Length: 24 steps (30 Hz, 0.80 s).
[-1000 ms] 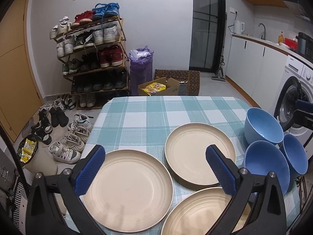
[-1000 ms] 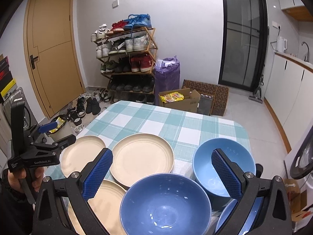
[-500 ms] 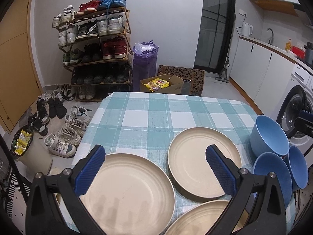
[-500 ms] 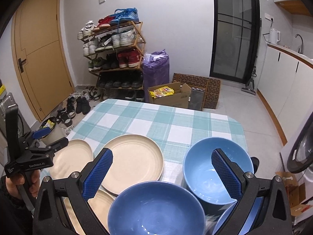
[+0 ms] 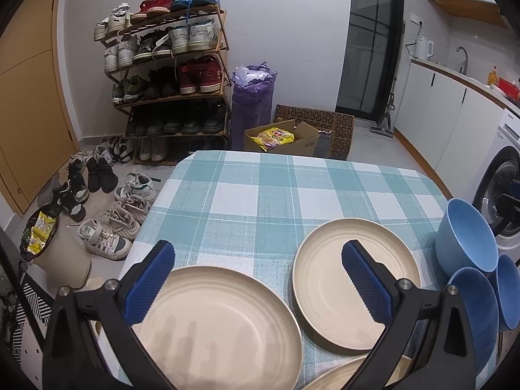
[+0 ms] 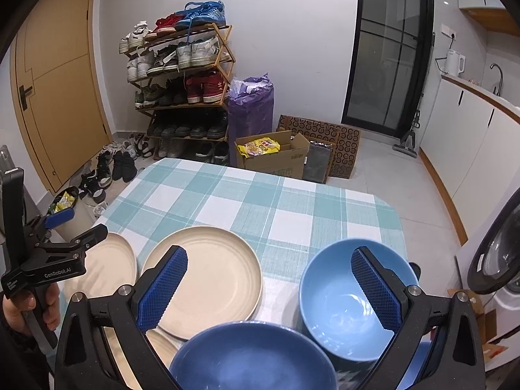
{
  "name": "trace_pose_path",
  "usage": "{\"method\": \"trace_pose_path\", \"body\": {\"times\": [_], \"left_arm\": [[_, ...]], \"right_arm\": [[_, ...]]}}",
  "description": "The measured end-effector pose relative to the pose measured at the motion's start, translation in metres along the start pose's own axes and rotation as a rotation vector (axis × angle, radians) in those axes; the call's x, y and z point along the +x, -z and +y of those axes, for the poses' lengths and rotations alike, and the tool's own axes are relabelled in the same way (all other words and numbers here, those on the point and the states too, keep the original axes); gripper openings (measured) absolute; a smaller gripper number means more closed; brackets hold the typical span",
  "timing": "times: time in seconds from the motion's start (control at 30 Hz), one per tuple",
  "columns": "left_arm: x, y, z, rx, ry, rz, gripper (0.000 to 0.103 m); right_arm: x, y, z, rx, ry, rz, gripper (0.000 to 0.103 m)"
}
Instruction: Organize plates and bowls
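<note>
1. The left gripper (image 5: 256, 281) hangs above the near left part of the checked tabletop (image 5: 260, 195), its blue-padded jaws spread wide with nothing between them.
2. Directly under the left gripper's jaws lies a beige plate (image 5: 214, 328); its rim passes beneath the left pad.
3. A second beige plate (image 5: 331, 279) lies flat behind the right pad of that gripper, just beside the first plate (whether the rims touch, I cannot tell).
4. The rim of a third beige plate (image 5: 338, 377) shows at the bottom edge, below the right jaw.
5. To the right of the left gripper's jaws stand three blue bowls, crowded together at the tabletop's right edge: one farther back (image 5: 466, 234), two nearer (image 5: 473, 312) (image 5: 508, 289).
6. The right gripper (image 6: 269, 284) hovers over the bowls, jaws likewise wide apart and empty.
7. A dark blue bowl (image 6: 250, 357) sits below and between its jaws; a lighter blue bowl (image 6: 344, 305) stands upright behind the right pad.
8. In the right wrist view a hand (image 6: 29, 305) holds the left gripper's handle, far to the left of these jaws.
</note>
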State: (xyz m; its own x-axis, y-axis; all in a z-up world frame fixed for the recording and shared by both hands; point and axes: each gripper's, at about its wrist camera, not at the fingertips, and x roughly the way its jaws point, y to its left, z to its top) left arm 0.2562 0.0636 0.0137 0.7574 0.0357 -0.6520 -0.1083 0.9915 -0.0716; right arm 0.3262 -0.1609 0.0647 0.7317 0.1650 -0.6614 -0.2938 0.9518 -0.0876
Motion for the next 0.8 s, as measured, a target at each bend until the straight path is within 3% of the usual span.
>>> {"method": "trace_pose_path", "body": {"times": [0.53,0.8], "left_arm": [[-0.001,-0.016,0.004,-0.021,-0.002,-0.005,0.103],[0.020,-0.009,-0.010,0.023,0.006,0.059,0.103]], "right_arm": [[0.002,-0.020,-0.008,-0.016,-0.021,-0.007,0.103],[0.029,-0.014,0.002,-0.046,-0.066,0.082,0.103]]}}
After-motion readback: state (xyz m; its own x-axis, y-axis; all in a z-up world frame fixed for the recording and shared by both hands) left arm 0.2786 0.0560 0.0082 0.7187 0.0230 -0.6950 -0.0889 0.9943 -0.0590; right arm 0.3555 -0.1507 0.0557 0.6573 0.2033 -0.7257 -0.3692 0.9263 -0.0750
